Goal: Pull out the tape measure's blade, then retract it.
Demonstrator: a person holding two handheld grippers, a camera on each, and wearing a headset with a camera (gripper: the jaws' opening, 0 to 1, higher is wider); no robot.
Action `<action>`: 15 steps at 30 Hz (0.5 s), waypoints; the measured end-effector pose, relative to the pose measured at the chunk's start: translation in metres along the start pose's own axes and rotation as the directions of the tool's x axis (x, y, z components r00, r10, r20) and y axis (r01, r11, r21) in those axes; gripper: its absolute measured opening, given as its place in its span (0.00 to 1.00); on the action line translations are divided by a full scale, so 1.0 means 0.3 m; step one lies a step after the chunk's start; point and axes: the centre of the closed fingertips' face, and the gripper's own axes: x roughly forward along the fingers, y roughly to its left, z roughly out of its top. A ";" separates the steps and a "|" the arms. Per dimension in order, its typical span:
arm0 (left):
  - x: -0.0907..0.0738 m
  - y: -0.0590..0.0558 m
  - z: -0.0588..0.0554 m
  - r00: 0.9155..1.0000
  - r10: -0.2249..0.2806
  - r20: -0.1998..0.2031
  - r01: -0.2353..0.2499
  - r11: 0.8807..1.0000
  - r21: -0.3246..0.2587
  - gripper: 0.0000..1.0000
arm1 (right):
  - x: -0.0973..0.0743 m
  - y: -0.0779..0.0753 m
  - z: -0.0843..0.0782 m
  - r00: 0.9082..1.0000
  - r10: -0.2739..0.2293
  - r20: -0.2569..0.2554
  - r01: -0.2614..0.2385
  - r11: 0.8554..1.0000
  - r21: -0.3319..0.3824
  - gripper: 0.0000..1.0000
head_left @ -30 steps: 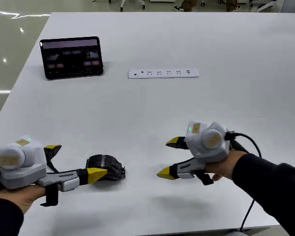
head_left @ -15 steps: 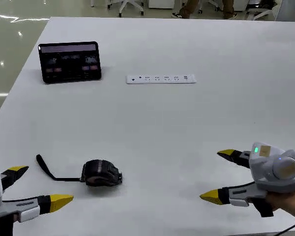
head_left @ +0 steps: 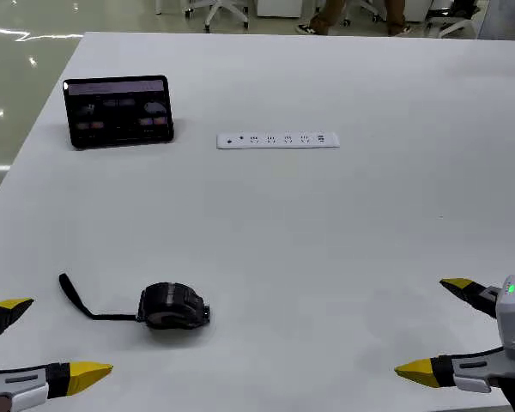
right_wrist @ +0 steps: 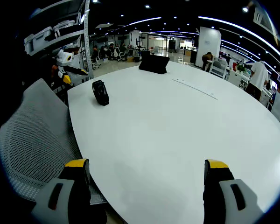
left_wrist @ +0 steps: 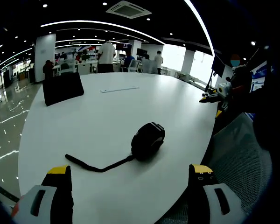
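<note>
The black round-cased tape measure (head_left: pixel 173 305) lies unheld on the white table (head_left: pixel 326 223), blade seemingly housed, so the yellow-tipped left gripper (head_left: pixel 56 337) and right gripper (head_left: pixel 433 327) hang apart, jaws spread and empty.

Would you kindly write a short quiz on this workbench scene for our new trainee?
1. What trails from the tape measure toward the left tongs?
2. The right tongs are: A open and empty; B shut on the tape measure; C shut and empty.
3. True or false: the left tongs grip the tape measure.
Key: 1 its black strap; 2 A; 3 false.
</note>
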 end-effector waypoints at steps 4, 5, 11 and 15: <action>-0.011 0.018 -0.016 1.000 0.019 0.000 -0.019 1.000 -0.006 1.00 | 0.003 -0.005 0.013 1.000 -0.013 0.002 0.013 1.000 0.007 0.98; -0.013 0.020 -0.016 1.000 0.022 0.004 -0.022 1.000 -0.010 1.00 | 0.005 -0.007 0.012 1.000 -0.011 0.001 0.011 1.000 0.008 0.98; -0.021 0.013 -0.013 1.000 0.013 0.010 -0.013 1.000 -0.021 1.00 | 0.014 0.009 0.015 1.000 0.005 -0.006 -0.005 1.000 -0.010 0.99; -0.020 0.014 -0.016 1.000 0.009 0.002 -0.009 1.000 -0.014 1.00 | 0.009 0.006 0.011 1.000 0.004 -0.007 -0.004 1.000 -0.008 0.99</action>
